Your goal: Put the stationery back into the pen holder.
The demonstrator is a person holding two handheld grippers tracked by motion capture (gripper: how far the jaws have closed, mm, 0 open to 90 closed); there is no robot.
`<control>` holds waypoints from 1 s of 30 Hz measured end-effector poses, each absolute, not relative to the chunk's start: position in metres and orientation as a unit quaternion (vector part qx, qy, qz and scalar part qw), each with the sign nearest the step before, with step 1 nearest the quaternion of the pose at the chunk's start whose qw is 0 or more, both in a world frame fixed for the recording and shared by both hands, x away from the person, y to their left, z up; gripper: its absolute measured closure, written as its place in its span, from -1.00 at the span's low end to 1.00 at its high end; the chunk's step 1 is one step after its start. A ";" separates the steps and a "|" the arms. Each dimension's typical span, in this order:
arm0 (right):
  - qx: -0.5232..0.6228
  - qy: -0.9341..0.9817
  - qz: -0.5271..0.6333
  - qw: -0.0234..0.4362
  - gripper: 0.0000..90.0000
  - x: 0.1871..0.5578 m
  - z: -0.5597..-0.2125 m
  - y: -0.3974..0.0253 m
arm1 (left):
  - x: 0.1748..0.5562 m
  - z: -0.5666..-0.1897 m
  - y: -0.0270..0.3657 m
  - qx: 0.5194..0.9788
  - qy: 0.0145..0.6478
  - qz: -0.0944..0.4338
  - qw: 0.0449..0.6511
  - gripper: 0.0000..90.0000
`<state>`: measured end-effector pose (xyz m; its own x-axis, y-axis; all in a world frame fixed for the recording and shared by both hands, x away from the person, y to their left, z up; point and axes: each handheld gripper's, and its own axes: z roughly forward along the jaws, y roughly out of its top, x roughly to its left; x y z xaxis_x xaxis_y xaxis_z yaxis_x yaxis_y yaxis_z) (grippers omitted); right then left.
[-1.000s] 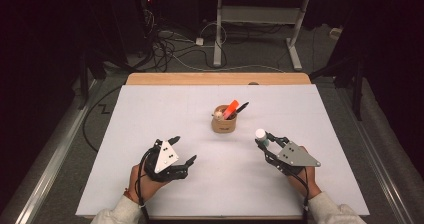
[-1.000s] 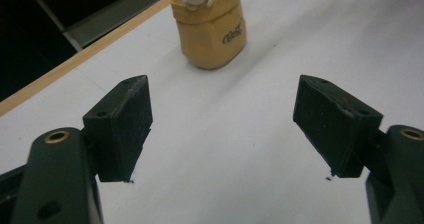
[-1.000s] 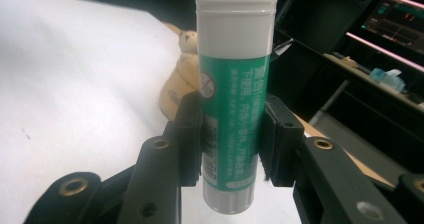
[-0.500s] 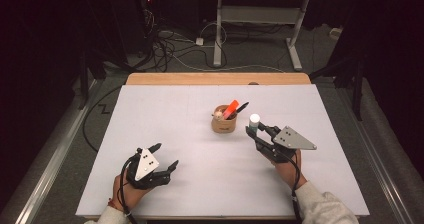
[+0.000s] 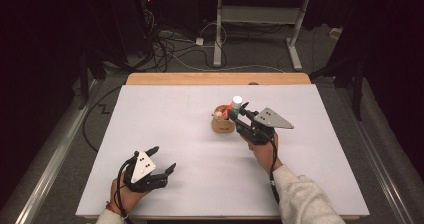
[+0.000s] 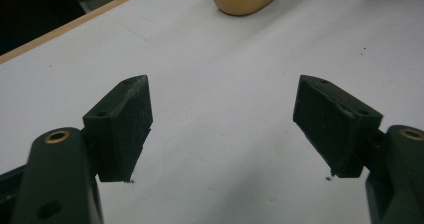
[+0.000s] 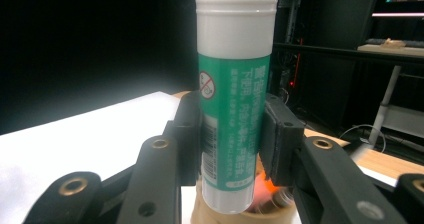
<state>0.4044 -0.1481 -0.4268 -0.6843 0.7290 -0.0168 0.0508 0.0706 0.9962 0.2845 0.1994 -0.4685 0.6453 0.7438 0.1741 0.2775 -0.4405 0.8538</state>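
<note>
Holding the glue stick point(image 7: 234, 99) upright in my right gripper point(image 5: 239, 112), jaws clamped on its green label so the white cap stays up and its base points down. It hangs just above the wooden pen holder point(image 5: 222, 123), which already carries an orange marker point(image 5: 227, 112), so I judge the drop into the cup is the step in hand. Keeping it vertical should let it slide in beside the others without tipping the cup. My left gripper point(image 5: 161, 161) sits spread wide and empty near the table's point(image 5: 170, 114) front edge, well apart, out of the way.
</note>
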 end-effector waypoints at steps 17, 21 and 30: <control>0.331 0.668 0.600 0.289 0.47 0.430 -0.450 -0.135 | 0.285 -0.468 0.200 0.804 0.306 0.275 0.430 -0.49; 0.339 0.669 0.598 0.283 0.47 0.433 -0.453 -0.136 | 0.286 -0.468 0.198 0.805 0.303 0.275 0.429 -0.49; 0.344 0.677 0.593 0.268 0.46 0.436 -0.458 -0.135 | 0.285 -0.469 0.198 0.805 0.307 0.272 0.429 -0.49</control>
